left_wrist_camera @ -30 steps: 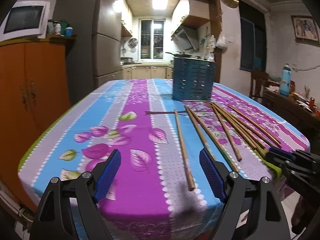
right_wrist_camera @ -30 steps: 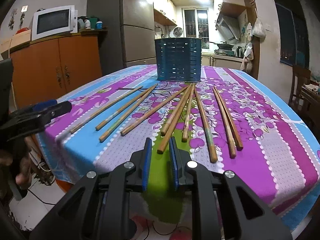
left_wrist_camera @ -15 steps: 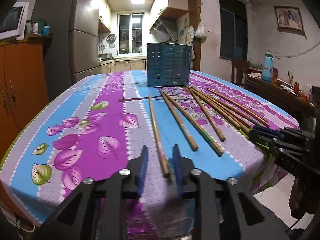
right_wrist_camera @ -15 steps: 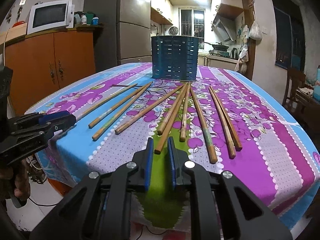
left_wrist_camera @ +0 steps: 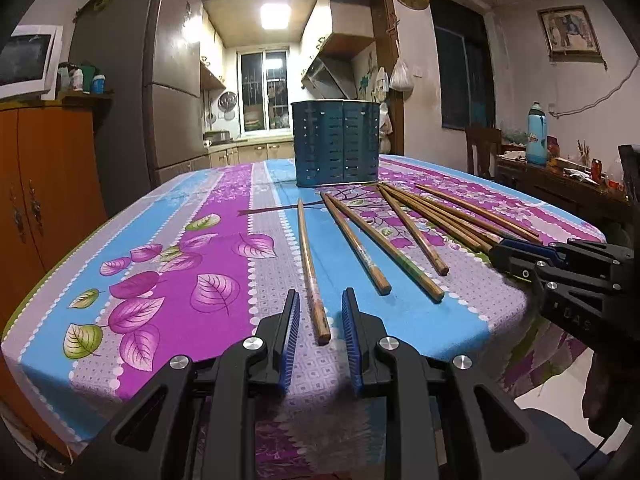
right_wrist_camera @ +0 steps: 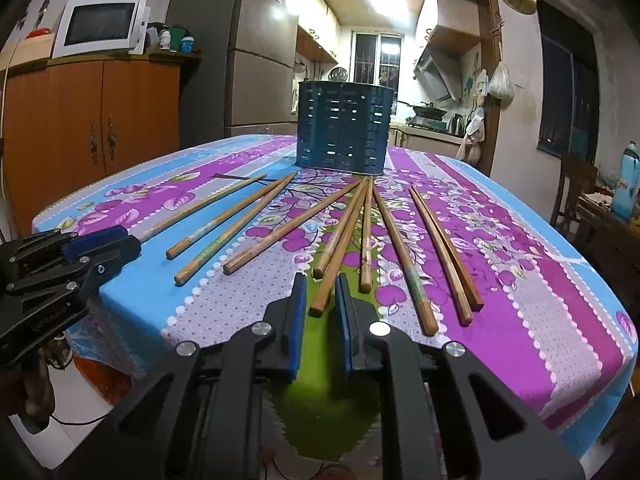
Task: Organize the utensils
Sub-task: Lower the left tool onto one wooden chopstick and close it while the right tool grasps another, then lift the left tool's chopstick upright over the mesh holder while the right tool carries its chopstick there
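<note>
Wooden chopsticks [left_wrist_camera: 468, 222] partly behind right tool [left_wrist_camera: 516, 258]

The holder [right_wrist_camera: 342, 126] hides its own inside from both views. The right gripper [left_wrist_camera: 520, 252] covers some chopsticks' [left_wrist_camera: 440, 216] near ends. A hand [right_wrist_camera: 34, 384] under the left gripper [right_wrist_camera: 100, 244] is dark and cropped.

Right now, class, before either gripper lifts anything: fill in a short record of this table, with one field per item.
Holder: blue slotted utensil holder, upright at the table's far end
Chopsticks: ten wooden chopsticks, fanned flat on the tablecloth
Left gripper: jaws have just been closing; the near end of the leftmost chopstick lies between them, not yet pinched
Right gripper: jaws narrow; the end of a middle chopstick lies between them, gaps either side
</note>
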`<action>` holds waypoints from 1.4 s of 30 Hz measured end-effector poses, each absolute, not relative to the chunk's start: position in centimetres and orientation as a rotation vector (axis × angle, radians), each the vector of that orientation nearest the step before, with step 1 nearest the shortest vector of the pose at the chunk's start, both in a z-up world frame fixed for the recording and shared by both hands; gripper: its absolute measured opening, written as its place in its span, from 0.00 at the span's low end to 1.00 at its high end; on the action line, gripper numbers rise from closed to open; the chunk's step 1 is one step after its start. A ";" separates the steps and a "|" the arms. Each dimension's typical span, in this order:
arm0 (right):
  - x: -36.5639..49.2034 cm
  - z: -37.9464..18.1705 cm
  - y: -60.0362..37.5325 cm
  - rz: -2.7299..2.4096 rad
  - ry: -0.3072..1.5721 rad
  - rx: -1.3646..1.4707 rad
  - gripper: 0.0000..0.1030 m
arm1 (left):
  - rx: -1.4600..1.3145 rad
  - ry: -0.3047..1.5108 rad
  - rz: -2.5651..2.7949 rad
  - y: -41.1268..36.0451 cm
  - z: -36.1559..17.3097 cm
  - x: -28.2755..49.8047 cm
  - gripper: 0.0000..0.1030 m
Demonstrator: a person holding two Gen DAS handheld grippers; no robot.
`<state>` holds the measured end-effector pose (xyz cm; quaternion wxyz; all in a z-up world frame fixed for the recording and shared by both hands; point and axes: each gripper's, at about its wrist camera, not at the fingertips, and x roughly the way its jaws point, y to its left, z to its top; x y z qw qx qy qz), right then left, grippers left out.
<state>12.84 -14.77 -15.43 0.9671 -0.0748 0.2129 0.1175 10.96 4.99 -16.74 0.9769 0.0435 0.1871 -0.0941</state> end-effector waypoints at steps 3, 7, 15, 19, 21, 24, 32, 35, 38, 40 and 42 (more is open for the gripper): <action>12.8 -15.5 -14.6 0.226 0.427 -0.154 0.12 | 0.087 0.358 -0.184 5.0 -16.9 10.7 0.23; 12.9 -15.5 -14.6 0.233 0.425 -0.131 0.08 | 0.082 0.353 -0.175 4.9 -16.9 10.8 0.10; 12.2 -15.0 -14.8 0.230 0.393 -0.101 0.07 | 0.061 0.345 -0.169 5.3 -16.2 10.7 0.07; 11.5 -13.3 -14.9 0.225 0.354 -0.114 0.07 | 0.056 0.301 -0.171 5.5 -14.3 10.0 0.07; 10.8 -11.9 -15.1 0.223 0.320 -0.129 0.07 | 0.046 0.276 -0.173 5.6 -13.1 9.5 0.07; 10.1 -9.7 -15.3 0.226 0.272 -0.141 0.06 | 0.035 0.235 -0.179 5.7 -11.1 8.9 0.07; 9.7 -3.8 -15.2 0.283 0.172 -0.178 0.06 | 0.053 0.118 -0.207 4.8 -4.6 9.5 0.07; 11.1 -1.6 -15.5 0.323 0.179 -0.164 0.06 | 0.073 0.088 -0.222 3.8 -2.5 10.5 0.07; 13.0 0.4 -15.9 0.355 0.200 -0.146 0.06 | 0.089 0.095 -0.233 3.0 -0.5 12.7 0.07; 14.3 1.6 -15.8 0.363 0.206 -0.151 0.06 | 0.105 0.104 -0.240 2.3 0.5 14.2 0.07; 15.9 2.7 -15.8 0.378 0.223 -0.145 0.06 | 0.108 0.123 -0.248 1.7 1.6 15.9 0.07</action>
